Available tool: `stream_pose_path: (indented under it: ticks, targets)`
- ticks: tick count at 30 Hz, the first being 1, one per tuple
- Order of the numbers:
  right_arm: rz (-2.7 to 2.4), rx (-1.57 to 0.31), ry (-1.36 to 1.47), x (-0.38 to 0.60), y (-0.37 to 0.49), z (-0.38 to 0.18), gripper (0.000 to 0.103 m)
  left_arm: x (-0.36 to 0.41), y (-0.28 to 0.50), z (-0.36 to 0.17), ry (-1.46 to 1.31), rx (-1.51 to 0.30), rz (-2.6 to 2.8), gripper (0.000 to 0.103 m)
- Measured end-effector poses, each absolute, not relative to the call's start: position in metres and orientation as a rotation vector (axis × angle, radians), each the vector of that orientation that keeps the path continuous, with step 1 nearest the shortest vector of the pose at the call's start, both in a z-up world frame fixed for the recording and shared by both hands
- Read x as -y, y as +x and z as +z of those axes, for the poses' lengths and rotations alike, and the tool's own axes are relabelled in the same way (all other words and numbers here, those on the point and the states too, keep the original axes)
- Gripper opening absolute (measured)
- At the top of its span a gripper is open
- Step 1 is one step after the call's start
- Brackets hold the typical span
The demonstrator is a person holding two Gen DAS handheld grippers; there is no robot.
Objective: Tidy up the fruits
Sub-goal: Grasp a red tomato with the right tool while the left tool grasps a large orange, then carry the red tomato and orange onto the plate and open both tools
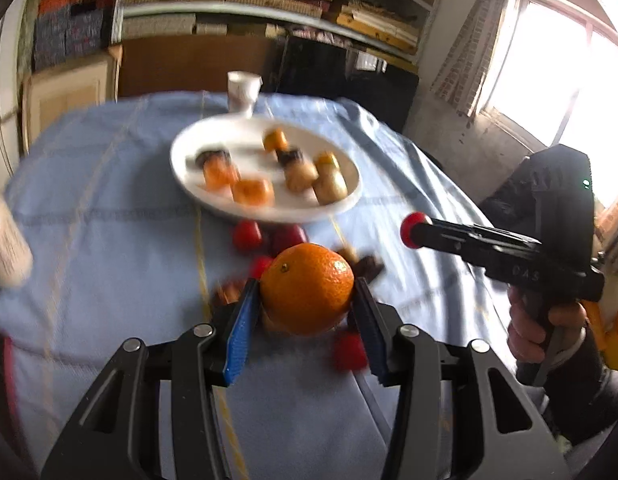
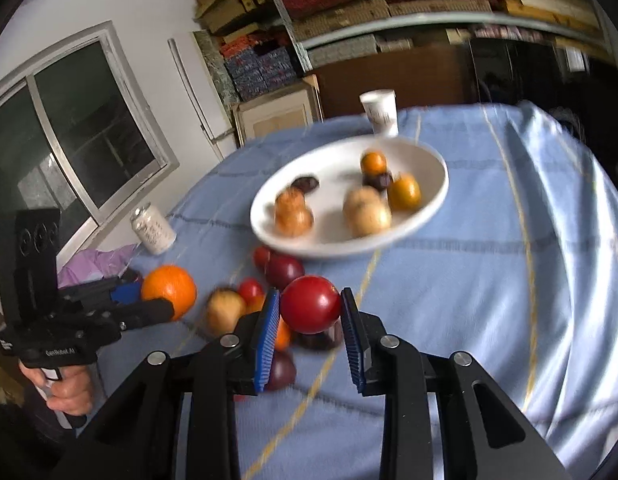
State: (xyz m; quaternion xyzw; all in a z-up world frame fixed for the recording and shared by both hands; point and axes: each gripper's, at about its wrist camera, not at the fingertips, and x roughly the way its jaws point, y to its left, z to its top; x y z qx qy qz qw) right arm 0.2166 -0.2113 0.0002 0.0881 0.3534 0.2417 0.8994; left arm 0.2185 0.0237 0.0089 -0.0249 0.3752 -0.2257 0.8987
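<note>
Two fruits are held above the table [image 2: 489, 280], both on the near side of the white plate [image 1: 189, 148]. An orange [image 1: 307, 289] sits clamped between the blue pads of the left gripper [image 1: 307, 300], whose fingers [image 1: 241, 320] press on its two sides. A red round fruit [image 2: 311, 309] is gripped the same way by the right gripper [image 2: 309, 312], with its blue fingers [image 2: 269, 324] closed against it.

Loose fruit lies on the blue cloth between the plate and the grippers: small red ones [image 1: 247, 235], a dark red one [image 2: 284, 271] and a pale yellowish one [image 2: 225, 310], all blurred.

On the plate rest several pieces, orange [image 2: 373, 163], pale [image 2: 367, 212] and dark [image 2: 305, 183]; their kinds cannot be told.

Beyond the plate's far rim stands a white cup [image 2: 379, 112]. To the plate's left, seen from the right wrist view, stands a white jar [image 2: 153, 230] near the table edge.

Behind the table, past the plate, shelves [image 1: 269, 8] carry stacked flat boxes.
</note>
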Motion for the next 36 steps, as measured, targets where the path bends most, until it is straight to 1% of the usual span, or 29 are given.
stream_pose_path:
  ticks: [5,10,15,18,21,22,23,24,25,26,28,29,30,31,36]
  targets:
    - [0.456,-0.688,0.170,0.199,0.257,0.012,0.031,-0.019,0.271,0.032,-0.068,-0.757,-0.445,0.047]
    - [0.441,-0.710,0.157,0.178,0.295,-0.001,0.031,-0.006,0.341,0.037,-0.082,-0.796,-0.420,0.047]
    - [0.438,-0.727,0.109,0.159,0.312,-0.013,0.031,0.012,0.397,0.023,-0.042,-0.849,-0.374,0.047]
    - [0.441,-0.743,0.083,0.153,0.318,-0.021,0.031,0.022,0.417,0.008,-0.007,-0.885,-0.363,0.047]
    - [0.453,-0.754,0.083,0.151,0.319,-0.025,0.033,0.028,0.430,-0.005,0.011,-0.920,-0.348,0.047]
    - [0.458,-0.749,0.086,0.151,0.317,-0.024,0.036,0.027,0.432,-0.007,0.013,-0.930,-0.340,0.048]
    - [0.459,-0.743,0.086,0.151,0.315,-0.023,0.044,0.026,0.431,-0.007,0.008,-0.931,-0.343,0.060]
    - [0.449,-0.726,0.086,0.154,0.312,-0.019,0.046,0.023,0.428,-0.005,0.003,-0.915,-0.340,0.075]
    - [0.444,-0.713,0.090,0.155,0.309,-0.015,0.048,0.019,0.422,0.001,0.001,-0.881,-0.317,0.080]
    - [0.445,-0.701,0.095,0.158,0.306,-0.011,0.048,0.016,0.415,0.004,0.003,-0.858,-0.299,0.083]
    - [0.444,-0.680,0.111,0.164,0.298,-0.003,0.048,0.008,0.397,0.016,0.022,-0.815,-0.264,0.084]
    - [0.441,-0.673,0.119,0.168,0.295,-0.001,0.048,0.006,0.390,0.020,0.032,-0.807,-0.241,0.087]
    - [0.439,-0.669,0.127,0.171,0.291,0.001,0.049,0.002,0.378,0.024,0.050,-0.790,-0.198,0.093]
    - [0.434,-0.667,0.135,0.175,0.285,0.002,0.051,-0.002,0.366,0.026,0.060,-0.767,-0.164,0.095]
    - [0.424,-0.693,0.189,0.193,0.263,-0.008,0.055,-0.017,0.310,0.020,0.095,-0.730,-0.016,0.096]
